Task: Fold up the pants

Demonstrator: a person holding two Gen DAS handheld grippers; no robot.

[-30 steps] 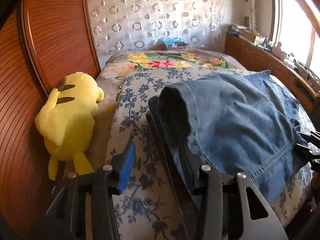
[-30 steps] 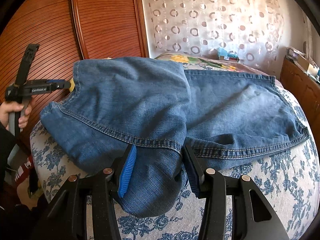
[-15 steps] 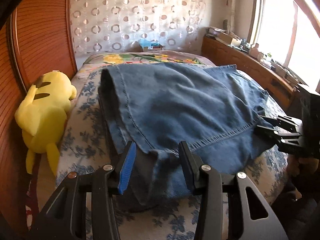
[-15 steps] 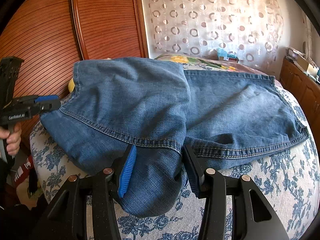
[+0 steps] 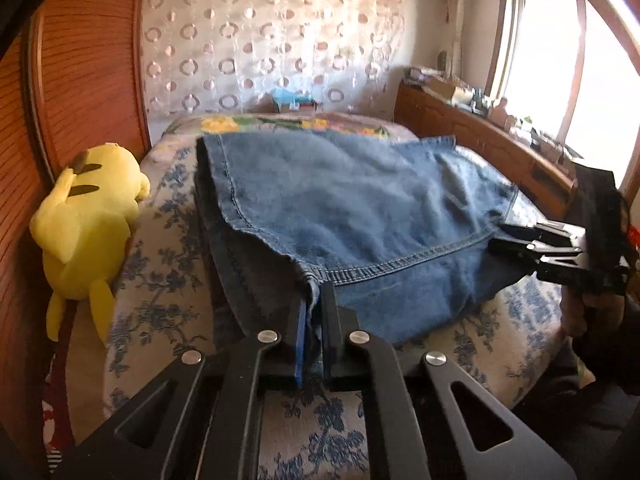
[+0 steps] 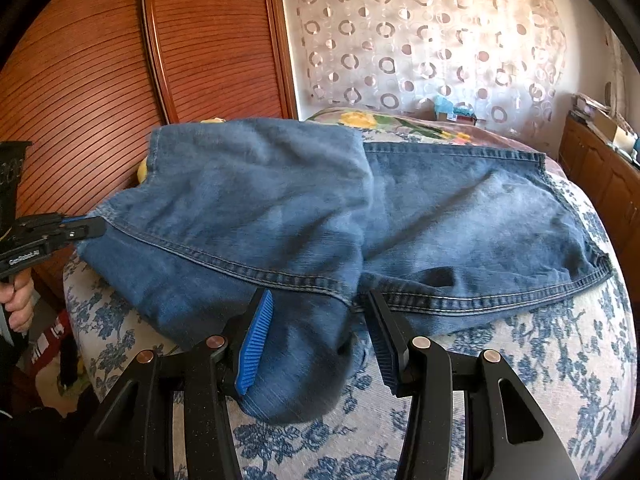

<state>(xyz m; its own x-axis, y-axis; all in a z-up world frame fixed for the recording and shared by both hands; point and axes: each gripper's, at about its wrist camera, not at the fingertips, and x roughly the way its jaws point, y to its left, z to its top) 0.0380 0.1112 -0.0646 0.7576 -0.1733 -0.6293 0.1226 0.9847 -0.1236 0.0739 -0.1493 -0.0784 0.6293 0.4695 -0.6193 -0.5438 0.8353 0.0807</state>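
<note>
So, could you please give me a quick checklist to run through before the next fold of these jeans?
1. Left gripper clamped on the jeans at the hem corner: ok, jaws shut with denim between them.
2. Right gripper gripping: not ok, jaws stand apart around the denim, pads not pressing.
3. Jeans resting on the bed: ok.
4. Near edge tidy: not ok, a flap hangs over the bed's edge.
5. Yellow plush toy apart from the jeans: ok.
6. Layers underneath aligned: cannot tell.

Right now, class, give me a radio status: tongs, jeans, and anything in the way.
Left tongs shut on jeans hem. Right tongs open, denim between, not pinched. Jeans partly folded on floral bed. Yellow plush toy beside, clear of jeans.
</note>
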